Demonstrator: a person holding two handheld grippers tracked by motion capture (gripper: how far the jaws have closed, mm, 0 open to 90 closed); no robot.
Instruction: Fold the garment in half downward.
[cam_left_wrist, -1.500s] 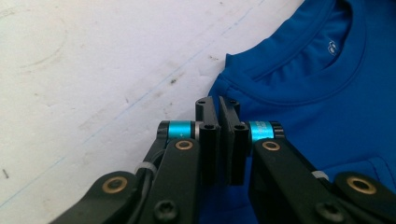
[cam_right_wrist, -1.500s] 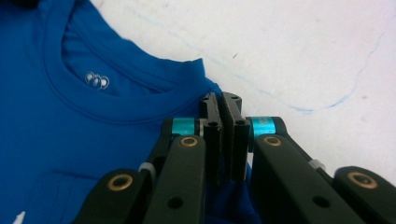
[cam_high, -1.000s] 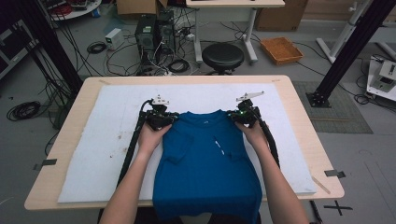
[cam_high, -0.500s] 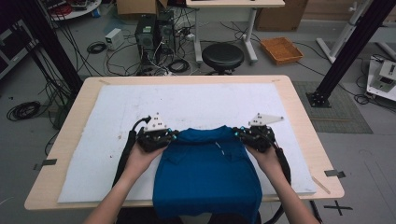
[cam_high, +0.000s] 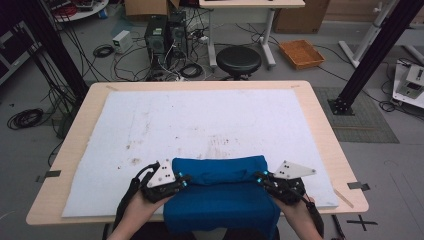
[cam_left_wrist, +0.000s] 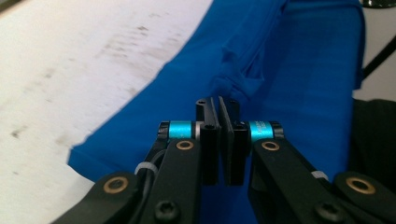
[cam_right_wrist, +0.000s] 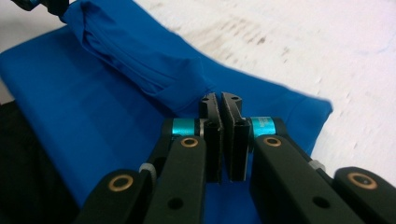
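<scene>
- Blue shirt (cam_high: 222, 200) lies at the near edge of the table (cam_high: 65, 165), on the white mat (cam_high: 200, 120); its lower part hangs over that edge toward the person.
- Shirt's far part is folded toward the person into a thick rolled band across its width; the fold shows in the left gripper view (cam_left_wrist: 261, 70) and the right gripper view (cam_right_wrist: 140, 56).
- Left gripper (cam_high: 184, 181) at the shirt's left end of the fold, jaws pressed together, pinching bunched blue cloth at the tips.
- Right gripper (cam_high: 260, 178) at the shirt's right end of the fold, jaws pressed together on a corner of the cloth.
- Beyond the shirt: bare mat, lightly stained.
- Past the table's far edge: black stool (cam_high: 239, 59), computer tower (cam_high: 156, 35), cables on the floor.
</scene>
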